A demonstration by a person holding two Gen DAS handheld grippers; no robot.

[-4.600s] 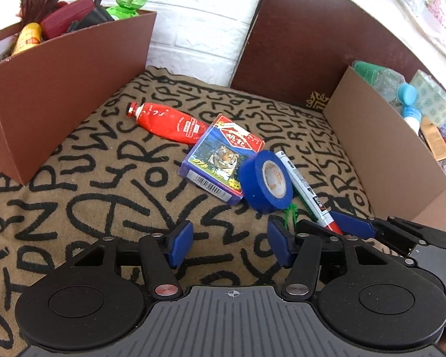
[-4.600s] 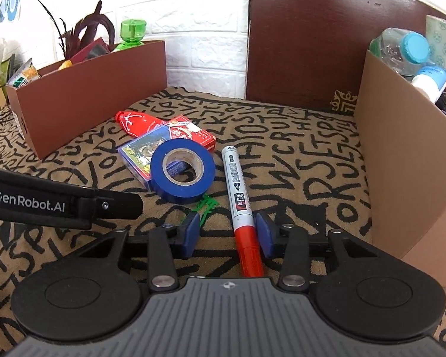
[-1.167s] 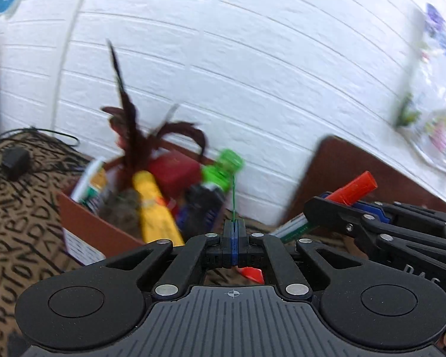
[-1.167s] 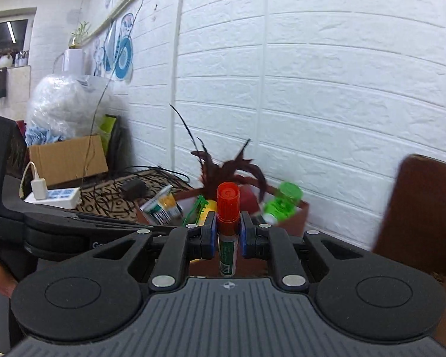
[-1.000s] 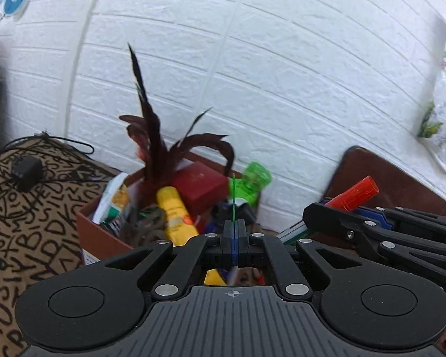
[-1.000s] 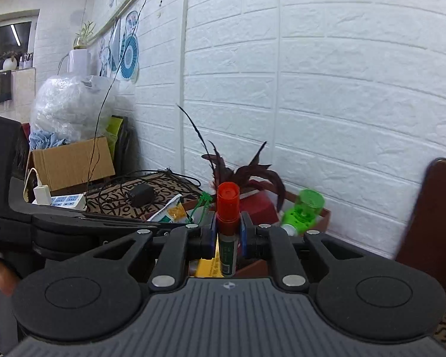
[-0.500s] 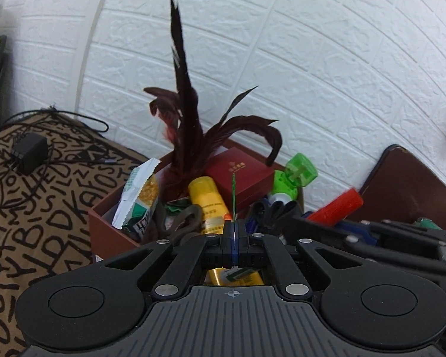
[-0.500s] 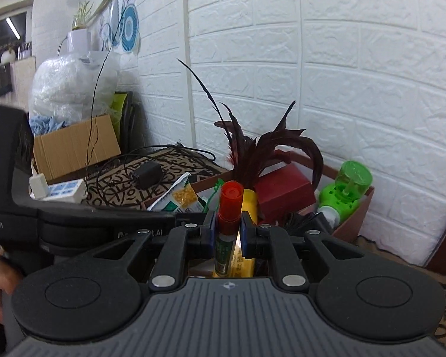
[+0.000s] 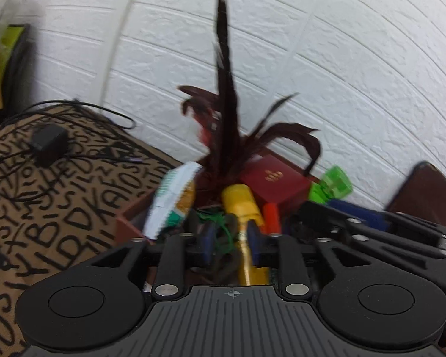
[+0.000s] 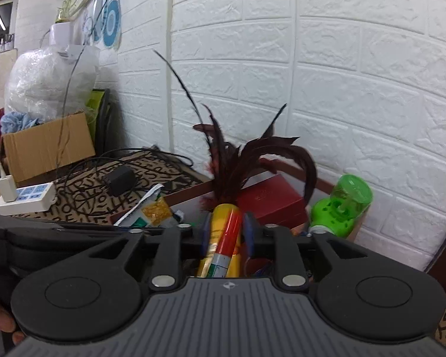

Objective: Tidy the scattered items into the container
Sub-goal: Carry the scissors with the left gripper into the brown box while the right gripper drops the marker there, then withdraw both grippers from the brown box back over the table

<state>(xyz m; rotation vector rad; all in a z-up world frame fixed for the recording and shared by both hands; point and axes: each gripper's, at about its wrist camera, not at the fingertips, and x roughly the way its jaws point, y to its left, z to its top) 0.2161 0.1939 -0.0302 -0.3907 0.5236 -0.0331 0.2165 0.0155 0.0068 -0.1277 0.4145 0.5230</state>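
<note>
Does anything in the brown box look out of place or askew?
The brown box looks overfull. Dark feathers stand high above its rim, and a snack packet leans out over its left wall. Nothing looks spilled or broken.

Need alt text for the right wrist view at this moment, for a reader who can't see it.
The right gripper, jaws parted, hangs over a crowded brown box with a red-capped marker between its fingers. Dark feathers, a yellow can, a red box and a green bottle fill it, against a white brick wall.
</note>
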